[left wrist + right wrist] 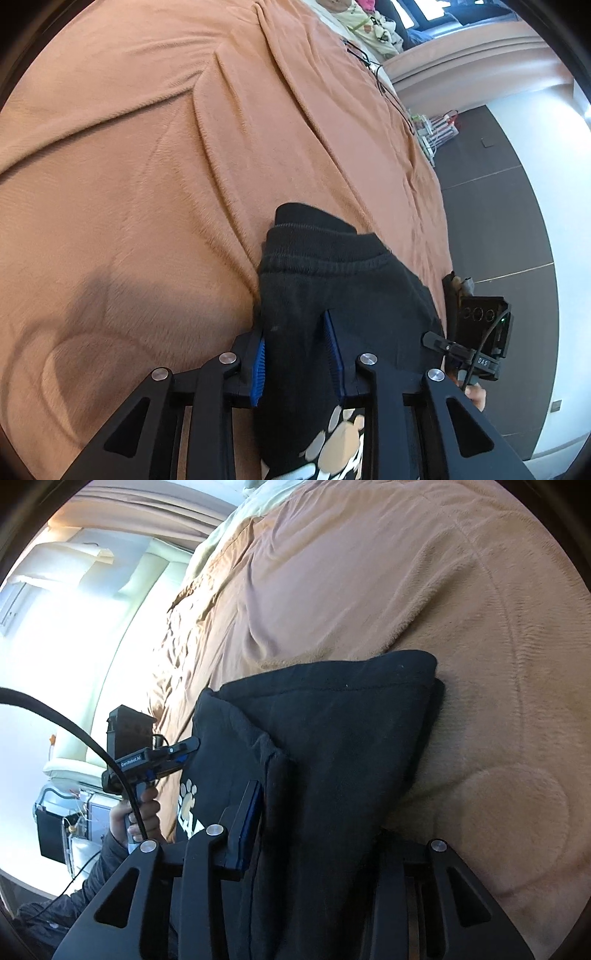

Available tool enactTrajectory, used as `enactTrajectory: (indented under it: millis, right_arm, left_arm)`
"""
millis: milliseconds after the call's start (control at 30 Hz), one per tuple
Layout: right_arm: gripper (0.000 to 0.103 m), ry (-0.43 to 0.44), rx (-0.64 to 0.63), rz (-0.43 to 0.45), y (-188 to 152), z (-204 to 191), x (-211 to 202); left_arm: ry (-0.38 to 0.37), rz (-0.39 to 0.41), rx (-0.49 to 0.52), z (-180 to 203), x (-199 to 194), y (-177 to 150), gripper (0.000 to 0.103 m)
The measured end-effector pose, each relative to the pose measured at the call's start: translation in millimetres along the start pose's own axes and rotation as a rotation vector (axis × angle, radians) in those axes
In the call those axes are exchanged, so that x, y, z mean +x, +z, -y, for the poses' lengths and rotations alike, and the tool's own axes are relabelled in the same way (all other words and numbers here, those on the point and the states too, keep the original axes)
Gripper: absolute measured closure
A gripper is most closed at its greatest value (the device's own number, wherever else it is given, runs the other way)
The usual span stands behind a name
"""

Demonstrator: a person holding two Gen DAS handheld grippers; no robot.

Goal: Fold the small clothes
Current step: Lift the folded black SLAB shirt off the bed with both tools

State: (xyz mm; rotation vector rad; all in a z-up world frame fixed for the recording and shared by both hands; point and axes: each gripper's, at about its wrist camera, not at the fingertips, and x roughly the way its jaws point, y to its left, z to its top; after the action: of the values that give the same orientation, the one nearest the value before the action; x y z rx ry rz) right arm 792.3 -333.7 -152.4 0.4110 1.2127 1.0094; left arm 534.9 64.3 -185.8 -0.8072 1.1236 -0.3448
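Black fleece garment [343,280] w/ a paw-print graphic sits bunched on the tan plush blanket [147,184], near the bed's edge, and you've got both tools on it.

Nearest first: your left gripper [299,354] has its blue ribbed pads [258,369] set narrow w/ a thick fold of black cloth between them, and the cloth looks pinched, so it's holding the garment. The printed part w/ paws hangs below the jaws. Your right gripper [314,823] is also narrow, but fabric drapes over the far finger; only one blue pad [249,819] shows, so I read it as gripping the garment's other side, not certain. No earlier view to compare.

Step in hand, as I judge it: mid-fold, both edges picked up, garment already doubled once (ribbed hem [332,264] lying across the top). Next move calls for carrying both grips together, same height, over toward the far part of the cloth, laying it flat, then letting go of both at once. Keep tension even or the fleece will slump.

Farther out: the other handset [147,760] in your hand [140,812] reads "CenRobot.AI" on its side; from the left view its body [484,332] shows "DAS". Beyond that, a thin black cable [369,62] on the blanket and a heap of pale printed clothes [369,26] at the far end; no readable writing there.
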Motion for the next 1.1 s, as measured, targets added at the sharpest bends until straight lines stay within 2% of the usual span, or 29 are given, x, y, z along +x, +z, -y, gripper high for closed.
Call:
enactTrajectory:
  millis: [133,233,267,300,400,467,700,1100]
  right_arm:
    - [0.070,-0.003,-0.003,0.006,2,0,0]
    - [0.079,-0.033,-0.026,0.012,-1,-6,0]
    - [0.086,-0.037,-0.034,0.015,-2,-9,-1]
    - [0.088,-0.036,-0.043,0.020,-3,-12,-1]
    - [0.090,-0.050,-0.078,0.037,-7,-27,-4]
    - [0.090,-0.061,-0.104,0.048,-10,-40,-8]
    - [0.091,-0.126,-0.179,0.071,-23,-82,-15]
    - [0.092,-0.202,-0.269,0.189,-68,-144,-59]
  left_arm:
    - [-0.024,-0.002,-0.012,0,1,5,0.074]
    - [-0.014,0.012,0.038,10,-7,2,0.075]
    - [-0.015,0.019,0.054,14,-10,1,0.078]
    - [-0.011,0.027,0.064,16,-14,0,0.083]
    - [-0.005,0.038,0.063,17,-20,-1,0.093]
    - [-0.014,0.046,0.065,20,-24,-3,0.096]
    - [-0.026,0.090,0.113,44,-44,-13,0.097]
    - [-0.045,0.185,0.176,86,-97,-36,0.097]
